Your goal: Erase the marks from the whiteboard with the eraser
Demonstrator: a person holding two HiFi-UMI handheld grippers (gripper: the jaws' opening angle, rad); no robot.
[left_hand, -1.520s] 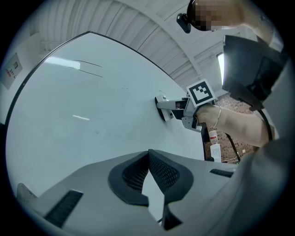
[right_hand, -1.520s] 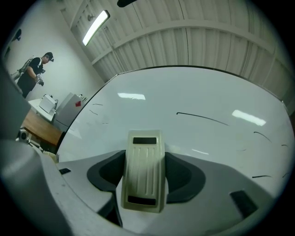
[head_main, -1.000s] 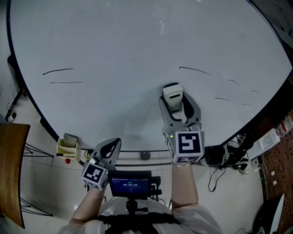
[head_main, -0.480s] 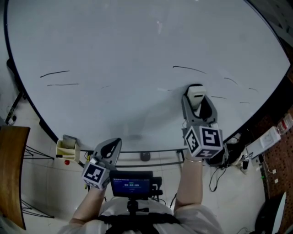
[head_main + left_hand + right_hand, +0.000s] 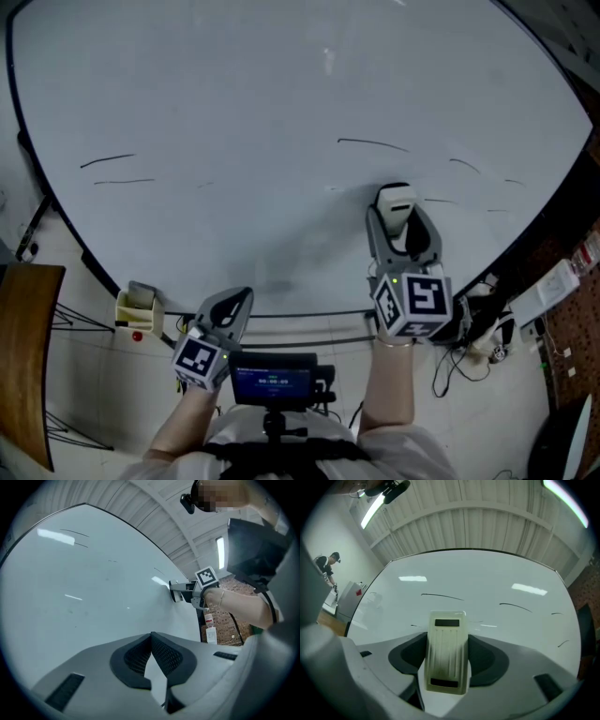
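A big whiteboard fills the head view and carries thin black marks: two short strokes at the left, a longer curved stroke right of centre, smaller dashes further right. My right gripper is shut on the cream eraser, which presses on the board just below the curved stroke. In the right gripper view the eraser sits between the jaws, with the curved stroke above it. My left gripper hangs below the board's lower edge, shut and holding nothing.
A tray rail runs under the board. A small yellow-and-white box sits at its left end. A wooden panel stands at far left. Cables and a power strip lie on the floor at right. A person stands far left in the right gripper view.
My right gripper with the eraser swept right across the board from the centre, then eased slightly back left. The short mark near the eraser is partly wiped. The left gripper stayed put.
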